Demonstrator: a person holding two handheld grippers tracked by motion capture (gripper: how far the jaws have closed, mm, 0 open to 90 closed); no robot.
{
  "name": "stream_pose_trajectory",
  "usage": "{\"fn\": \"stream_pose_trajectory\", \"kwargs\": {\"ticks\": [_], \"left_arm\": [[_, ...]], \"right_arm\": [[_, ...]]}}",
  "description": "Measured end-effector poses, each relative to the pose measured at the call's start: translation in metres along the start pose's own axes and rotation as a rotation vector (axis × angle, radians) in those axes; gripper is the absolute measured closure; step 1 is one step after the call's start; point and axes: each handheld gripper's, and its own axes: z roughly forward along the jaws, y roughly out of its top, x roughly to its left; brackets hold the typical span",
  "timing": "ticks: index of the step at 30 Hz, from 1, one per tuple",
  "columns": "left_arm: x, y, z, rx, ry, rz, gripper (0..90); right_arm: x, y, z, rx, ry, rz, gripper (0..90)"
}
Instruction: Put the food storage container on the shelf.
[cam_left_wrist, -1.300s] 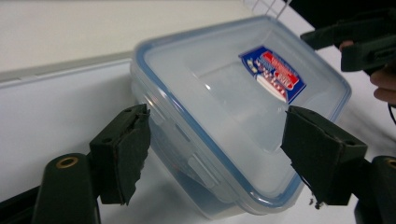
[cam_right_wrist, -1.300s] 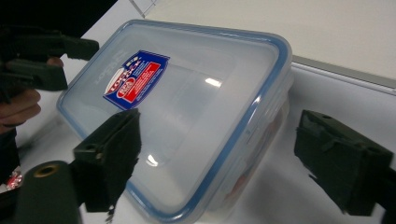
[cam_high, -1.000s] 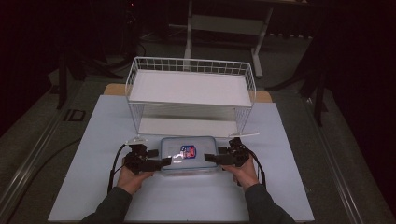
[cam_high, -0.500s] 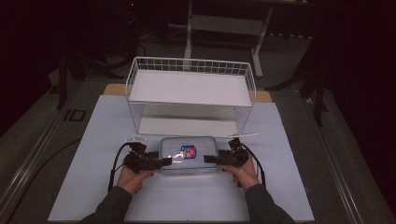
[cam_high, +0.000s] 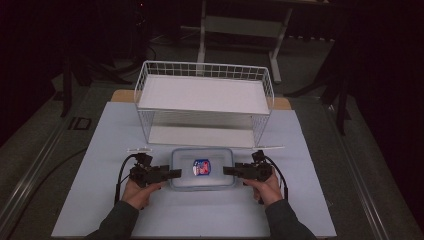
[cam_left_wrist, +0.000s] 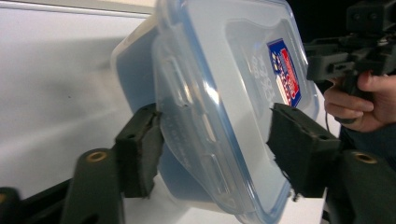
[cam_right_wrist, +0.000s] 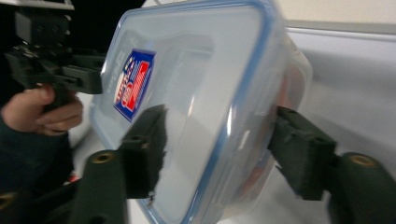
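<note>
Both tools, left tool (cam_high: 175, 173) and right tool (cam_high: 228, 171), sit wide around the box (cam_high: 202, 168) ends, unclamped; squeeze next, then lift.

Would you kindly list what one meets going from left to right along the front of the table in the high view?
Left claw → clear lidded container with its red and blue label → right claw.
</note>
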Motion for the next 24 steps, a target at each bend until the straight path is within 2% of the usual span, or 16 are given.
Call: {"fn": "stream_pose_trajectory", "kwargs": {"ticks": [4, 6, 11, 15, 16, 24], "left_arm": [[-0.007, -0.003, -0.007, 0.015, 0.007, 0.051, 42.1], [-0.008, -0.005, -0.01, 0.017, 0.002, 0.062, 45.2], [-0.013, -0.007, -0.012, 0.013, 0.008, 0.077, 46.7], [-0.016, -0.008, -0.012, 0.007, 0.026, 0.079, 46.6], [-0.017, -0.008, -0.012, 0.003, 0.032, 0.078, 46.5], [-0.021, -0.008, -0.012, 0.005, 0.05, 0.091, 46.9]], "right_arm": [[0.002, -0.003, -0.006, -0.002, 0.016, 0.008, 46.5], [0.004, -0.005, -0.01, 0.002, 0.022, 0.001, 48.4], [0.006, -0.009, -0.015, -0.001, 0.037, -0.008, 51.4], [0.011, -0.012, -0.016, -0.015, 0.015, -0.041, 50.9], [0.013, -0.013, -0.016, -0.013, 0.002, -0.042, 50.6], [0.016, -0.014, -0.017, -0.033, -0.008, -0.056, 51.3]]}}
